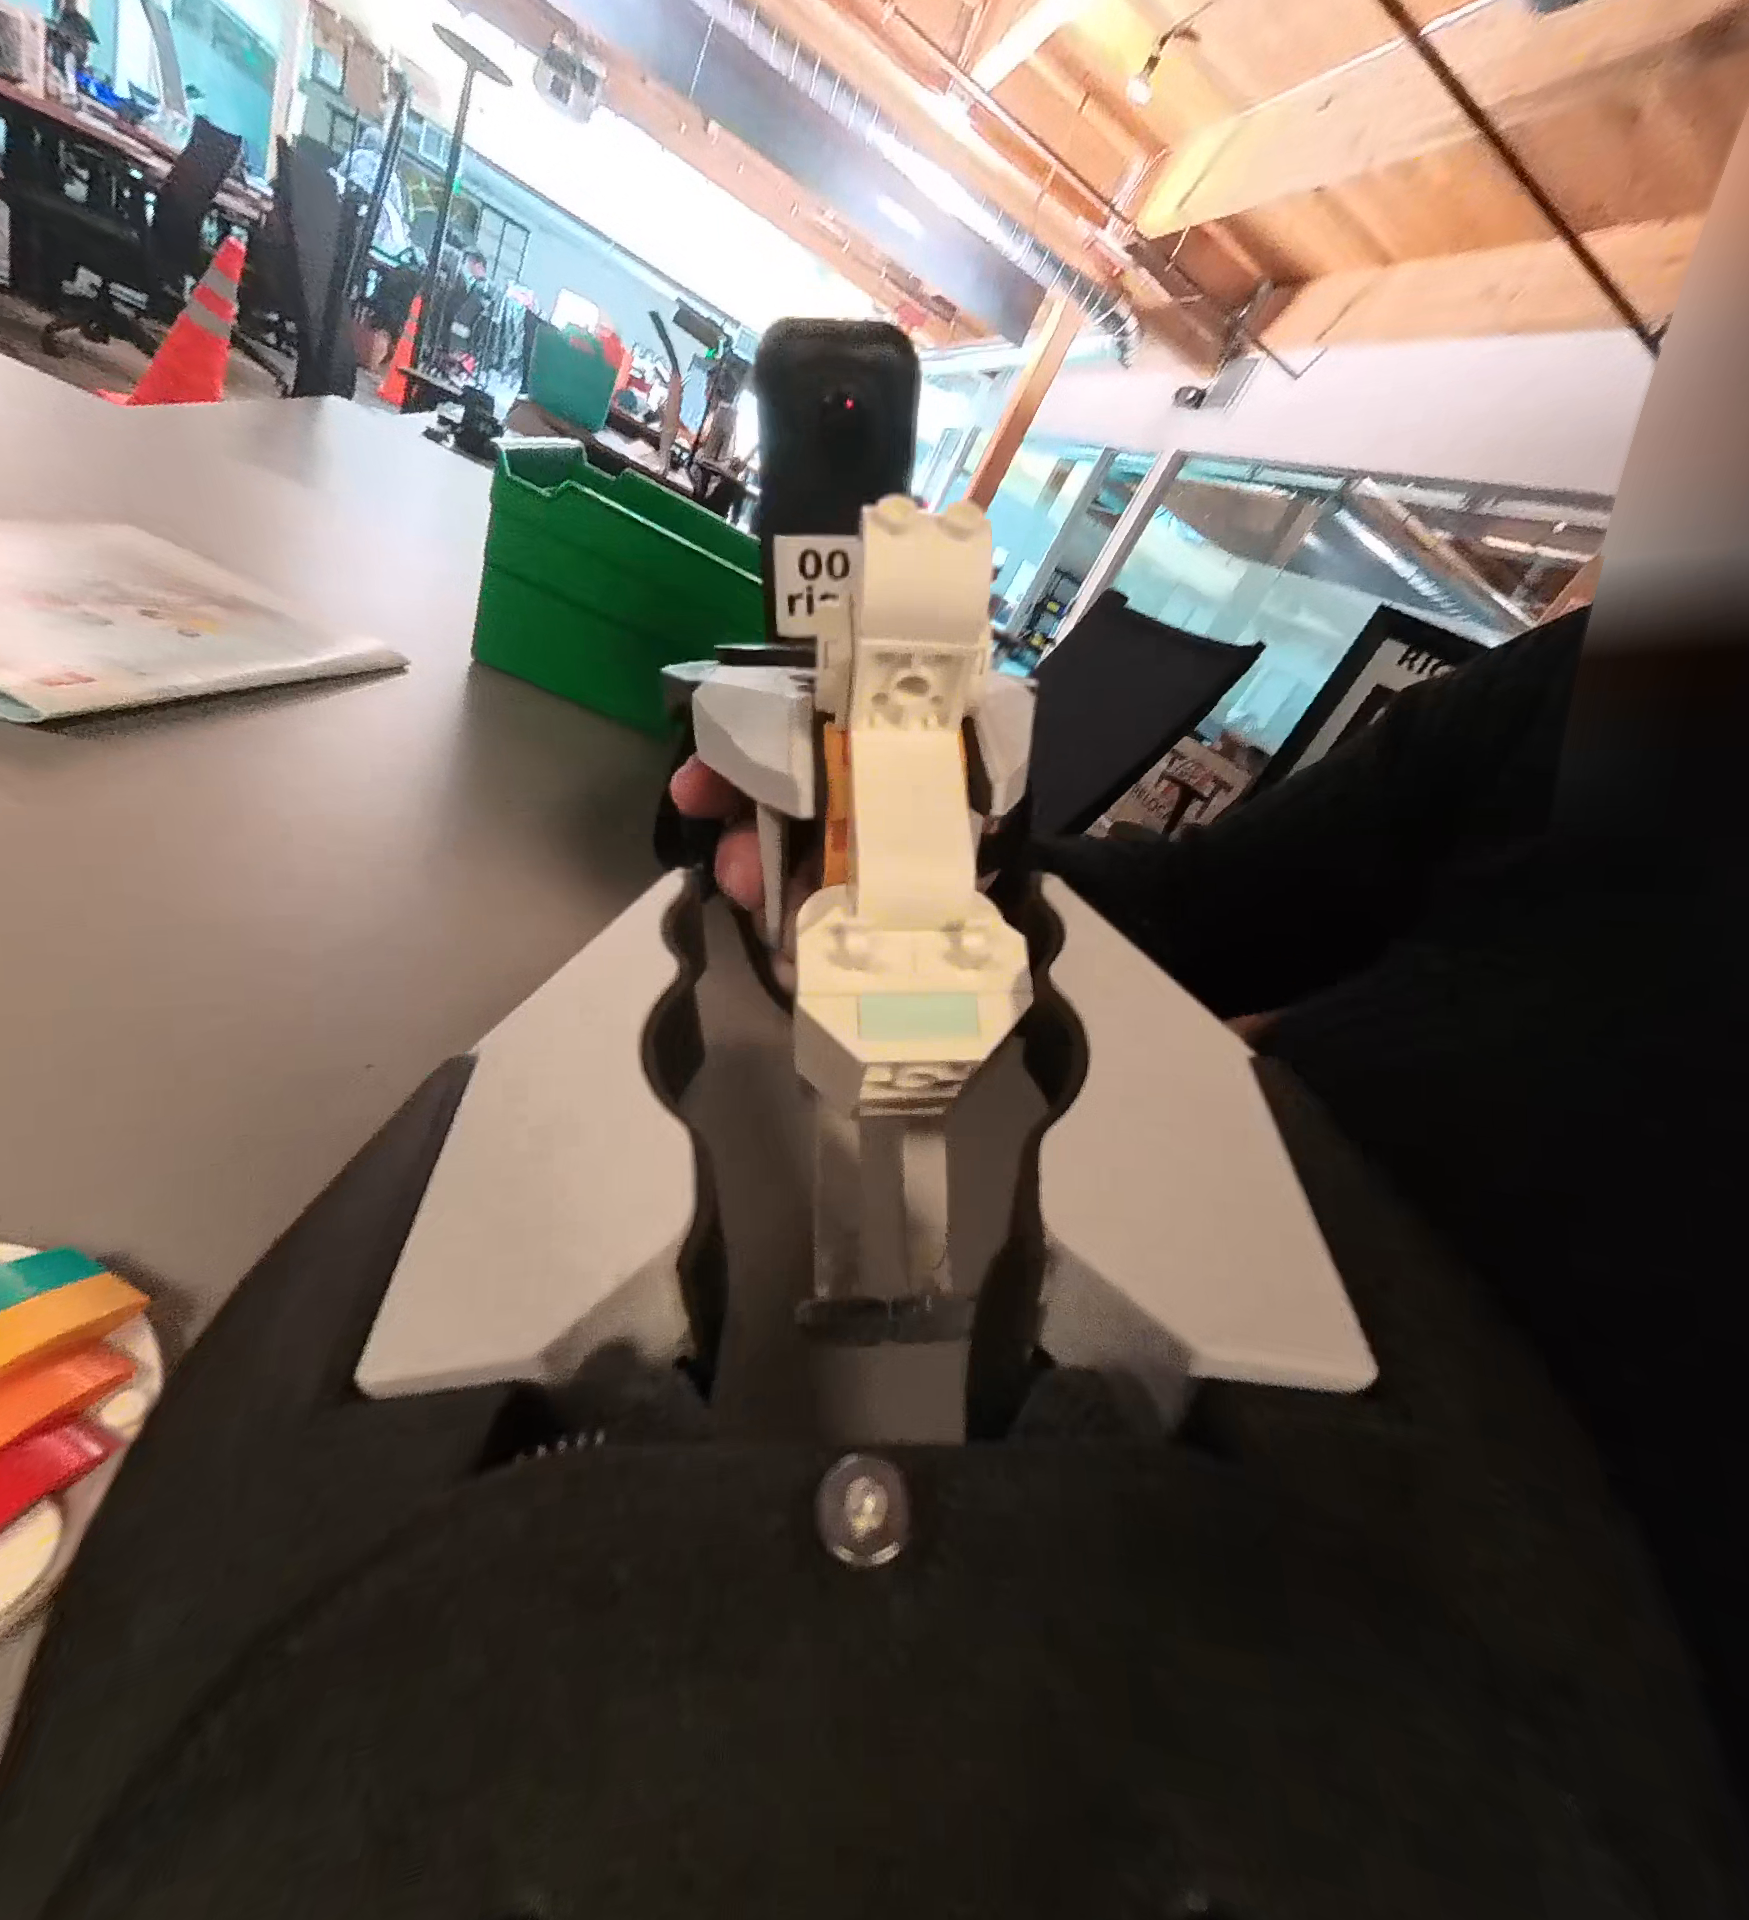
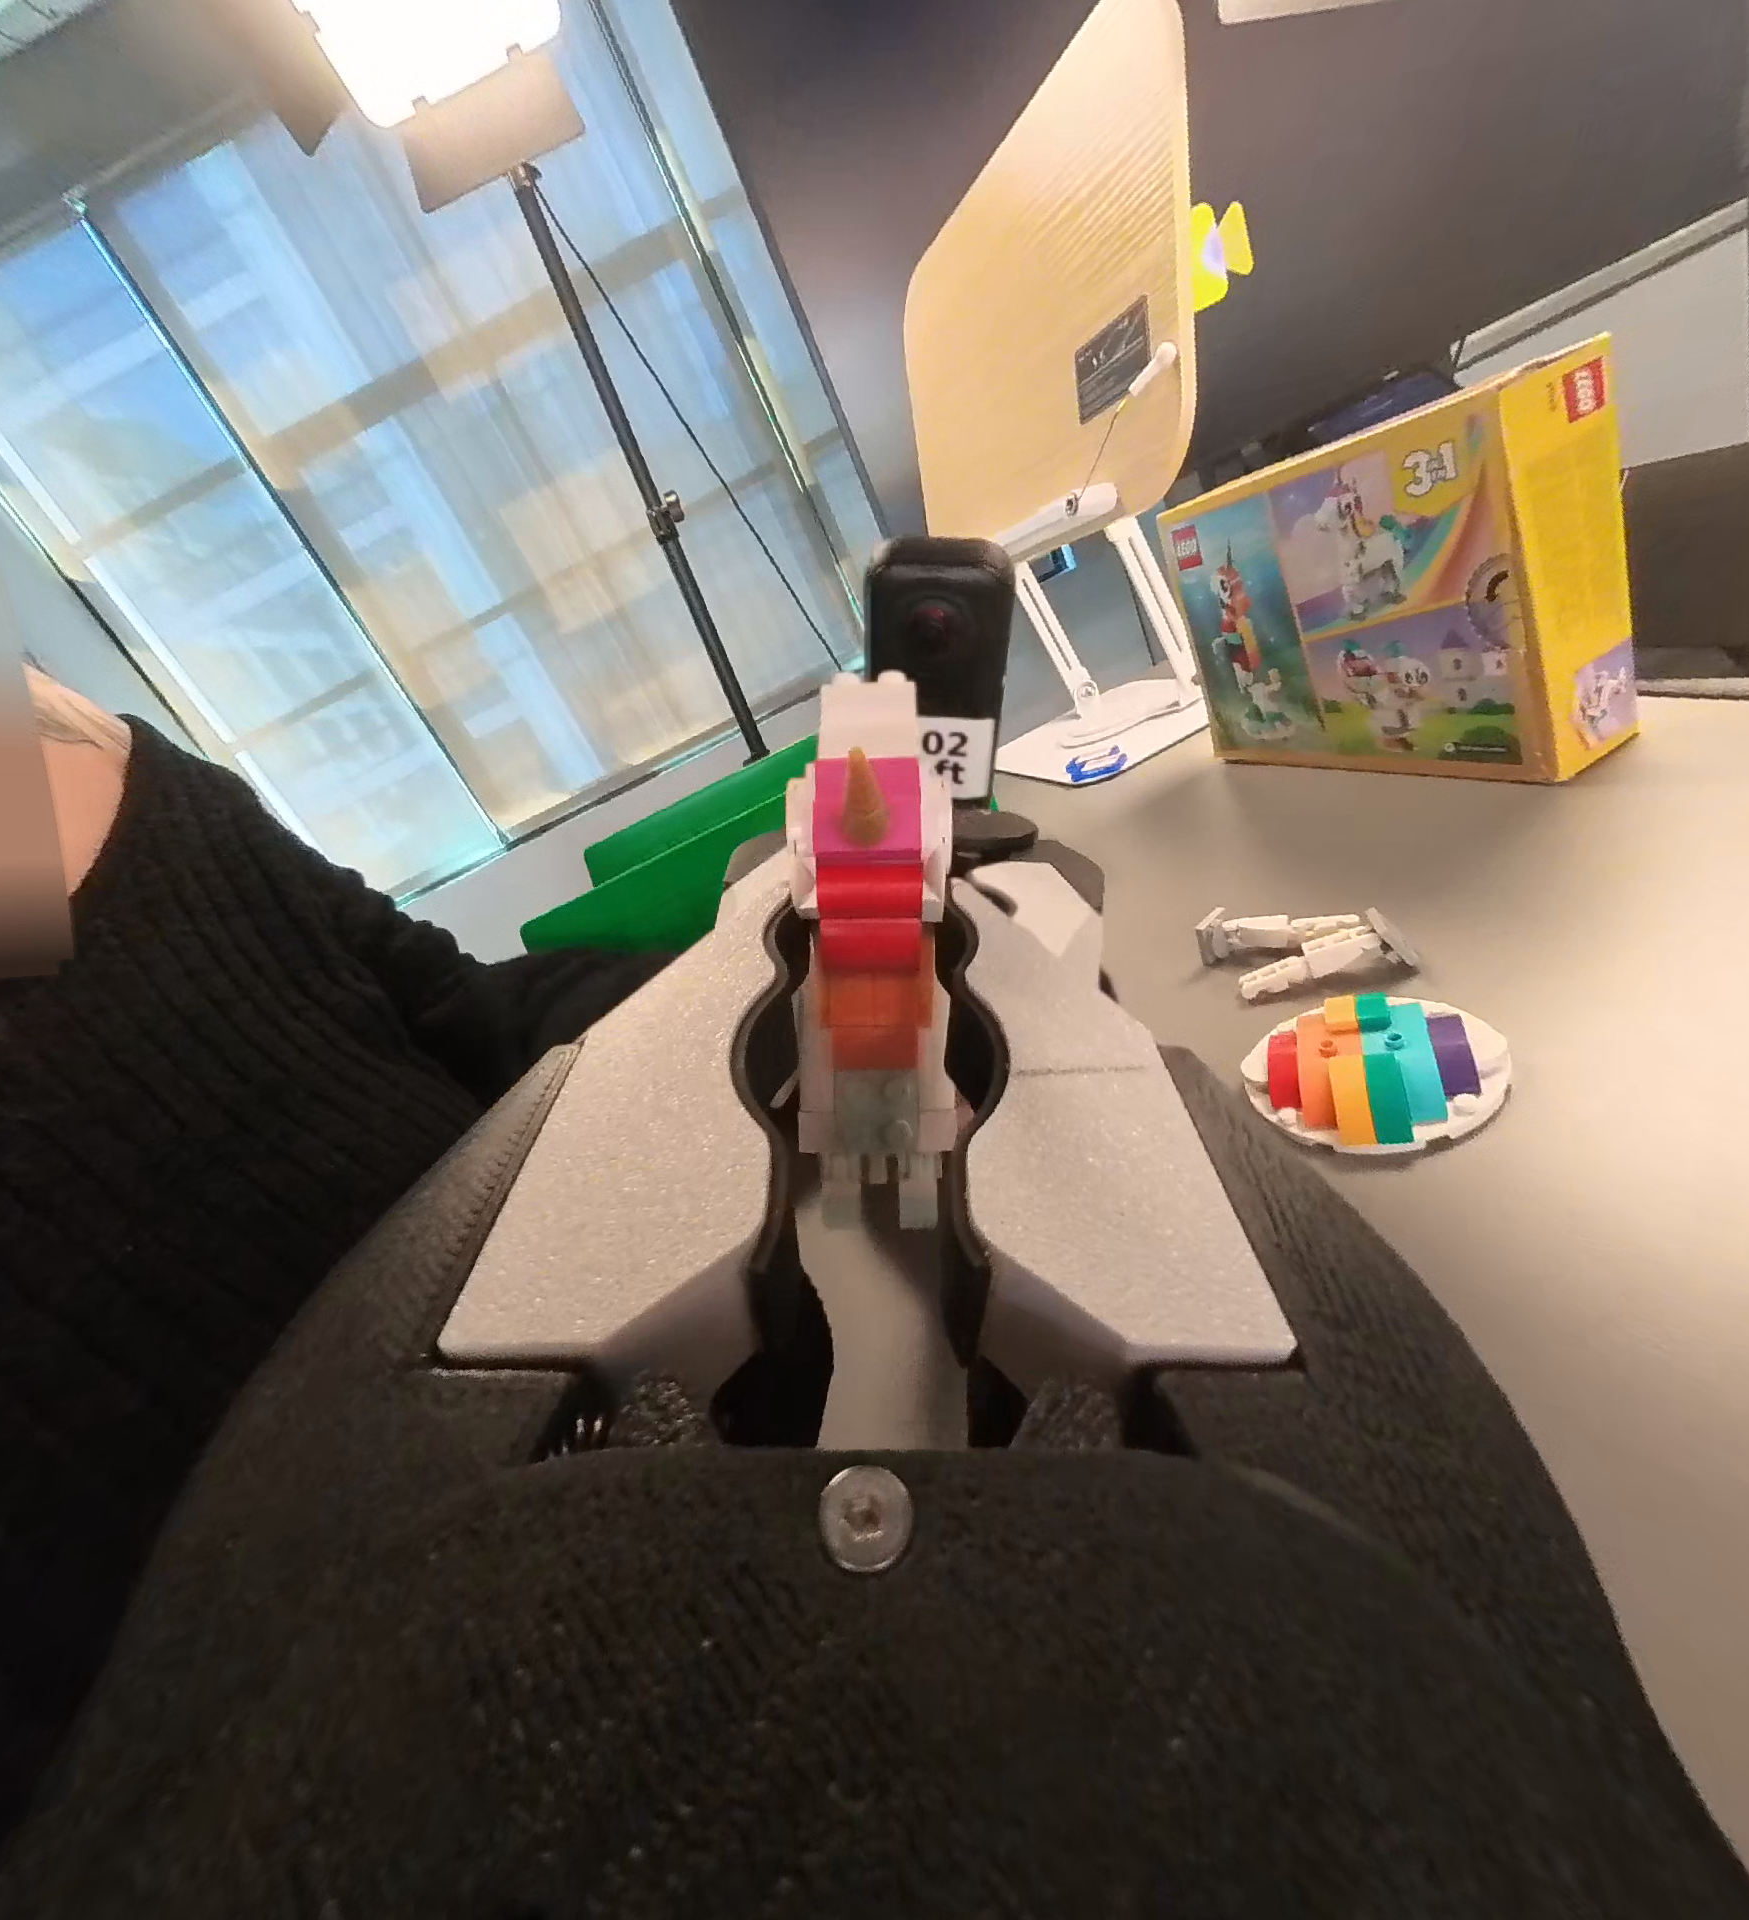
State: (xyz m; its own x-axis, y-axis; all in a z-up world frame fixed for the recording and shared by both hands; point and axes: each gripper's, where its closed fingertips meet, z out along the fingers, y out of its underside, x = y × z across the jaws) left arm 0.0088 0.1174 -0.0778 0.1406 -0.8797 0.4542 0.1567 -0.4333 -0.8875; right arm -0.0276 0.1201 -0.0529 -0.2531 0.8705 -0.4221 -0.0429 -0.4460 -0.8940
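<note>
Beside rainbow plate [image 2: 1374, 1081], above table [image 2: 1472, 1351]: you're pinching brick unicorn [image 2: 865, 977] with both grippers, right gripper [image 2: 865, 1039] and left gripper [image 1: 870, 997], apparently steadying it.

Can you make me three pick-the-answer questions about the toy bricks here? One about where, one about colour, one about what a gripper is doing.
1. Where is the rainbow brick arch on its round white plate?
A on the grey table
B on a chair
C on the floor
2. What colour is the cone horn on the white brick unicorn?
A blue
B tan
C black
3. The right hand-held gripper is:
A open, empty
B lying down
C shut on the unicorn
A, it sits on the tabletop; B, the horn looks tan; C, its fingers clamp the unicorn.
</note>
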